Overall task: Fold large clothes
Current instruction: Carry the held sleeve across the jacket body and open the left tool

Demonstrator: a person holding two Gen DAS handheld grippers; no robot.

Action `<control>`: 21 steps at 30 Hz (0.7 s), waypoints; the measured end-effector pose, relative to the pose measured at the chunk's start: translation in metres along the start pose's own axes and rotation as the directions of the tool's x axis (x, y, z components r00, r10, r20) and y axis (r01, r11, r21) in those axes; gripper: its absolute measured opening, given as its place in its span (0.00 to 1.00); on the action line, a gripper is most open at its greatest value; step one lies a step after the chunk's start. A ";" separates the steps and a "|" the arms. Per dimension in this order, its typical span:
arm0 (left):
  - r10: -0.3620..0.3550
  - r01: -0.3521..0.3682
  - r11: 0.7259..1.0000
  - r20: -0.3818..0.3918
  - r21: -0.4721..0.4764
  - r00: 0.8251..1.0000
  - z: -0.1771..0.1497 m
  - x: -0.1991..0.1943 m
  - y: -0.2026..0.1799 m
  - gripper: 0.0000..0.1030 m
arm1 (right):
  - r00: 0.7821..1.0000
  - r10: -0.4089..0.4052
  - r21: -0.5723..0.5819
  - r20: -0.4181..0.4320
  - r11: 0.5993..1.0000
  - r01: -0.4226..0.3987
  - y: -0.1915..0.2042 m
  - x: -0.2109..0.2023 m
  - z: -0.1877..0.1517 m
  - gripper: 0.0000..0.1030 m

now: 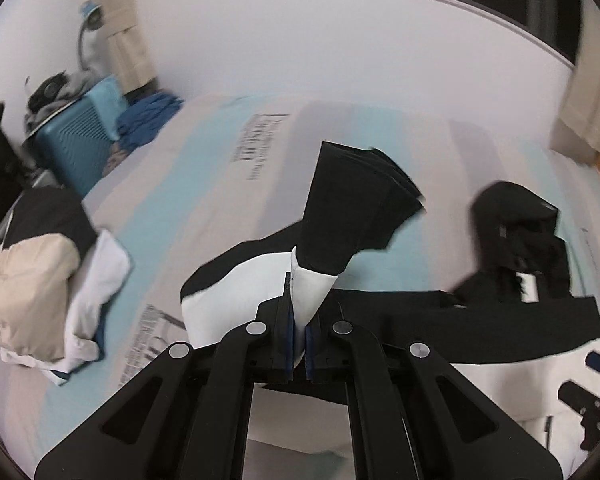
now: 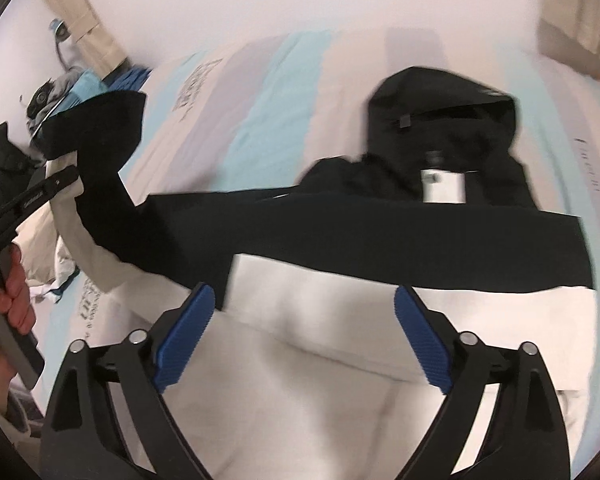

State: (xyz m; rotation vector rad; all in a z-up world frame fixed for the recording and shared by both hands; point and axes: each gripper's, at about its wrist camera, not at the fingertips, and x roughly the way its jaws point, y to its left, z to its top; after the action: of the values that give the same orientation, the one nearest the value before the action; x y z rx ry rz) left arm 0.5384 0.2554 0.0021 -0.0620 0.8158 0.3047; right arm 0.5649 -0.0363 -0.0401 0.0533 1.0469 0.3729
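Note:
A black and white hooded jacket (image 2: 380, 240) lies spread on the bed, hood (image 2: 444, 120) towards the far side. My left gripper (image 1: 299, 300) is shut on the jacket's left sleeve (image 1: 340, 216) and holds it lifted, black cuff end up. The same sleeve (image 2: 100, 152) and the left gripper (image 2: 32, 196) show at the left of the right wrist view. My right gripper (image 2: 300, 296) is open and empty, hovering over the jacket's white lower body (image 2: 320, 360).
The bed has a striped pale blue, grey and white cover (image 1: 204, 184). A pile of beige, white and black clothes (image 1: 48, 276) lies at the bed's left edge. A blue suitcase (image 1: 76, 136) and blue cloth (image 1: 148, 120) stand beyond it. Curtains (image 1: 592, 112) hang at the right.

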 end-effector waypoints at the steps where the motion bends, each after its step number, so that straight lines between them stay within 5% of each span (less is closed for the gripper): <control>1: -0.013 0.013 1.000 0.000 0.014 1.000 -0.002 -0.005 -0.016 0.02 | 1.000 -0.013 0.011 0.015 1.000 0.013 -0.014 -0.007 -0.002 0.90; 21: -0.192 0.183 0.957 0.016 0.225 0.981 -0.071 -0.088 -0.264 0.02 | 0.968 -0.247 0.193 0.040 0.953 0.235 -0.227 -0.099 -0.049 0.93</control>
State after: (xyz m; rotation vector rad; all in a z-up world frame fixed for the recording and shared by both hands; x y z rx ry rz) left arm 0.5085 -0.0305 0.0010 0.0763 0.7957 0.0337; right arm 0.5414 -0.2878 -0.0320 0.1036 1.0096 0.0496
